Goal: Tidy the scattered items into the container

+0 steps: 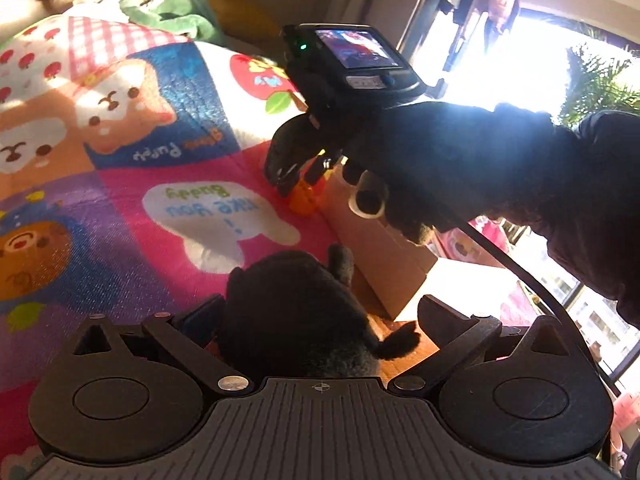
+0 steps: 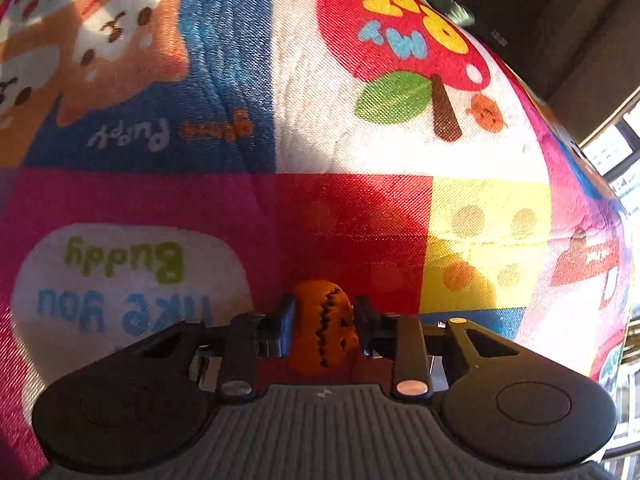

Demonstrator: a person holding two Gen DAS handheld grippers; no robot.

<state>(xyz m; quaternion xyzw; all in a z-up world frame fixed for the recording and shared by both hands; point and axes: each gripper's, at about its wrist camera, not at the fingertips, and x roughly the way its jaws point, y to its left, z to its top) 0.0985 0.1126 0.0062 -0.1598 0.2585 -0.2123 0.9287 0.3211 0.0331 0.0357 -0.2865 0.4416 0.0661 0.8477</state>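
Note:
In the right wrist view, a small orange pumpkin toy (image 2: 320, 332) with a jagged black mouth sits between my right gripper's (image 2: 324, 312) fingers, and both pads press on it. The left wrist view shows that right gripper (image 1: 294, 178) tilted down onto the pumpkin toy (image 1: 306, 200) on the colourful play mat (image 1: 180, 160), beside an open cardboard box (image 1: 384, 248). A dark furry plush toy (image 1: 288, 320) lies between my left gripper's (image 1: 320, 300) wide-spread fingers. It touches the left finger, and a gap of cardboard shows on the right side.
A gloved hand (image 1: 460, 168) holds the right gripper, with a cable trailing from it. Green cloth and pillows (image 1: 176, 12) lie at the mat's far end. A bright window (image 1: 560, 60) and a dark floor edge (image 2: 540, 40) border the mat on the right.

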